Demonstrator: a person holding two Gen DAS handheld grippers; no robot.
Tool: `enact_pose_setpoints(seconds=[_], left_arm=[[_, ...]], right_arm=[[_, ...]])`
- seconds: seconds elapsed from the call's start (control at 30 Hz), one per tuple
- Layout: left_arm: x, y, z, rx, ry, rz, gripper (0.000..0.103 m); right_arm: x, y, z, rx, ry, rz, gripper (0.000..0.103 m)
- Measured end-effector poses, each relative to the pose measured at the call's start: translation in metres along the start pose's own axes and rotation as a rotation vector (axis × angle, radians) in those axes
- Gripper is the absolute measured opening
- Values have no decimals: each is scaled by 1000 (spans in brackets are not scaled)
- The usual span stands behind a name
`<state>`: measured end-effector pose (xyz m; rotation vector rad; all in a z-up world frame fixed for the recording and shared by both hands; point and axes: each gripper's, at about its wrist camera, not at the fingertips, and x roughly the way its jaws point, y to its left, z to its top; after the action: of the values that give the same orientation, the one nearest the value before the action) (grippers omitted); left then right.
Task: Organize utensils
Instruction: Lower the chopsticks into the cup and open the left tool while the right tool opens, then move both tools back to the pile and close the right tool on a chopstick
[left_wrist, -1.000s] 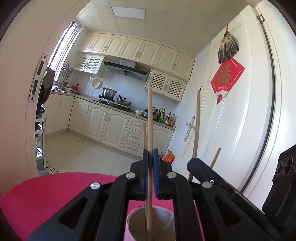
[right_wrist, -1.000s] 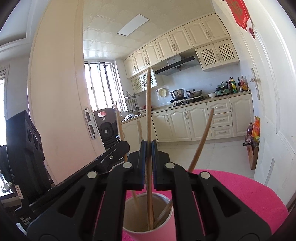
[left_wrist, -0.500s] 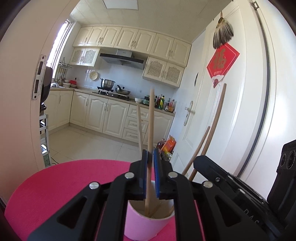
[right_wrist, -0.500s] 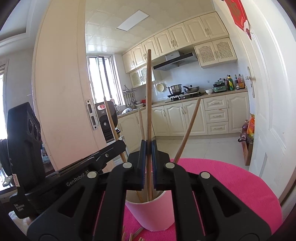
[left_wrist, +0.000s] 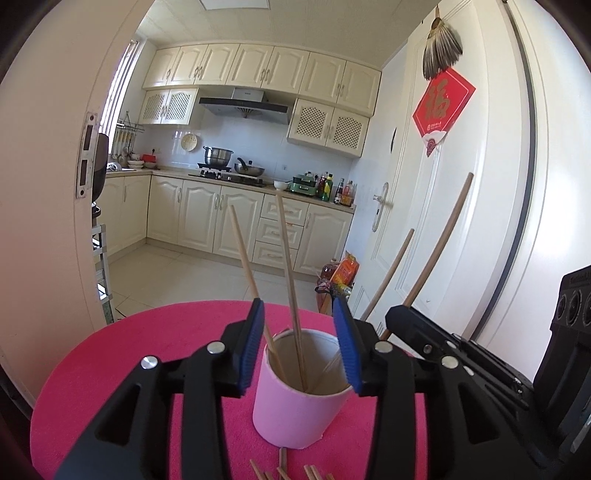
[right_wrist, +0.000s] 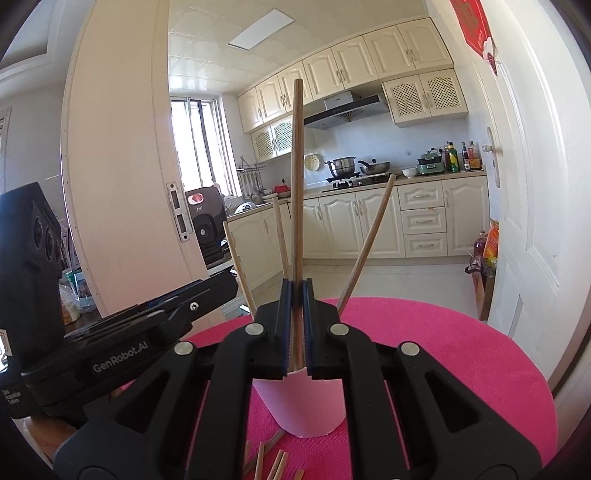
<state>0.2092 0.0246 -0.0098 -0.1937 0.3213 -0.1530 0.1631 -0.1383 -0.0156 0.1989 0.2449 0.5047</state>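
A pink cup stands on the round pink table top. My left gripper is just short of the cup with its jaws opening. Two thin chopsticks lean in the cup, and one rises between the blue pads without touching them. My right gripper is shut on a darker upright chopstick above the cup. That chopstick's lower end is hidden behind the jaws. Another chopstick leans out to the right. The left gripper shows at the left of the right wrist view. The right gripper shows at the right of the left wrist view.
Several loose chopsticks lie on the table top in front of the cup. A white door stands close on the right, and a door edge on the left. Kitchen cabinets and a stove are far behind.
My left gripper has opened and let go of its chopstick, which now leans in the cup. Both views have drawn back a little from the cup. The right gripper still grips its chopstick.
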Motion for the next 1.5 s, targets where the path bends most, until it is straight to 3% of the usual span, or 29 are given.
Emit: enact_pose_setpoints(seconds=[0.6, 0.8, 0.97, 1.1, 1.37, 1.5], left_arm=[[-28, 3, -7, 10, 86, 37, 51], [-41, 5, -15, 15, 154, 48, 52], [-45, 9, -30, 14, 259, 63, 52], [-42, 12, -46, 15, 357, 86, 52], [-15, 26, -86, -31, 634, 159, 52], [-12, 29, -96, -32, 682, 194, 51]], right_arm=[[-32, 5, 4, 12, 14, -55, 7], [-48, 6, 2, 3, 33, -65, 7], [-58, 2, -9, 19, 87, -72, 7], [-57, 1, -23, 21, 199, -60, 7], [-37, -4, -64, 61, 553, -29, 7], [-34, -2, -76, 73, 656, -14, 7]])
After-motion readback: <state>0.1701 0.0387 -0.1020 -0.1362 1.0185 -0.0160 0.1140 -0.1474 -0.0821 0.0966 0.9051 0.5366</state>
